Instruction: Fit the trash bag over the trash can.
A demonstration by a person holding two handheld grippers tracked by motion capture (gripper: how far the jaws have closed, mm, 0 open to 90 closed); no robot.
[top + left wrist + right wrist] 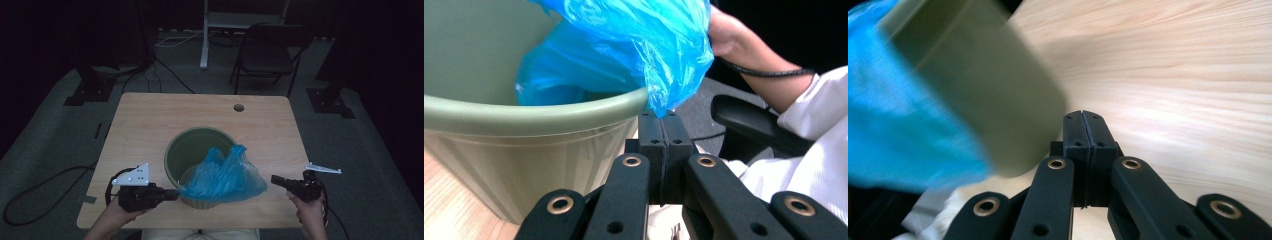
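A: What do we have on the table (pixel 150 120)?

B: A green bucket (pixel 196 142) standing upright near the front edge, with a blue plastic bag (pixel 225 175) partly inside it. We see the bag draped over the near rim, one part bulging outside and the rest hanging down into the bucket.

A: Anything else in the bucket?

B: Past the bag we see only its bare green inner wall. The bottom under the bag is hidden from us.

A: And the left gripper (pixel 172 194)?

B: Its jaws are pressed together and pinch a low corner of the bag just outside the rim; in the left gripper view the blue film (pixel 659 60) runs down into the seam between the fingertips (pixel 651 131).

A: The right gripper (pixel 273 179)?

B: Its jaws are pressed together too, with nothing between them. It sits just beside the bag's right side, above the table, and in its own view the bucket wall (pixel 983 85) and the bag (pixel 893 125) are blurred at the left.
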